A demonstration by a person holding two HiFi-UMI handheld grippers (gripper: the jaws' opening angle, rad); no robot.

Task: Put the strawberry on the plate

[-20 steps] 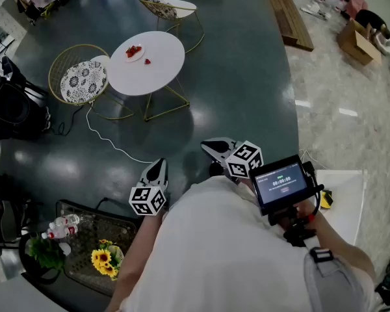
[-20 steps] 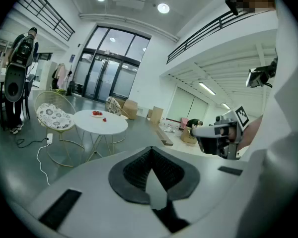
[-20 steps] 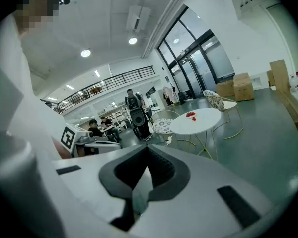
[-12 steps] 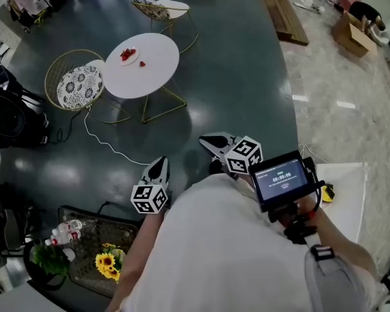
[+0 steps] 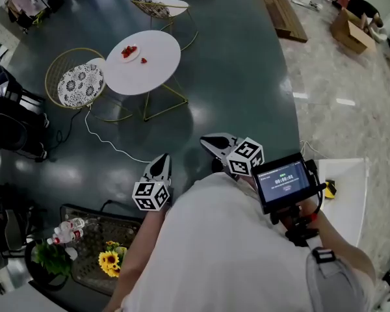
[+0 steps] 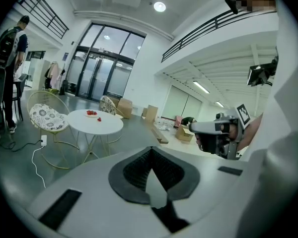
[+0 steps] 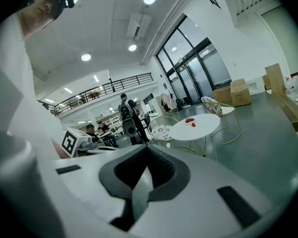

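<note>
Your left gripper (image 5: 161, 160) and right gripper (image 5: 208, 142) are pressed together, empty; the strawberry (image 5: 143, 60) beside the plate (image 5: 136, 56), mid-table (image 5: 162, 54), is likely soft and light, so pinch its sides gently.

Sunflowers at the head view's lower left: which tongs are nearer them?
Left. The left tongs sit up and right of the sunflowers; the right tongs are farther right, beyond the left ones.

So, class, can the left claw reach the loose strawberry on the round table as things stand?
Probably not: the strawberry sits far across the floor from the shut left claw, though the path looks free.
</note>
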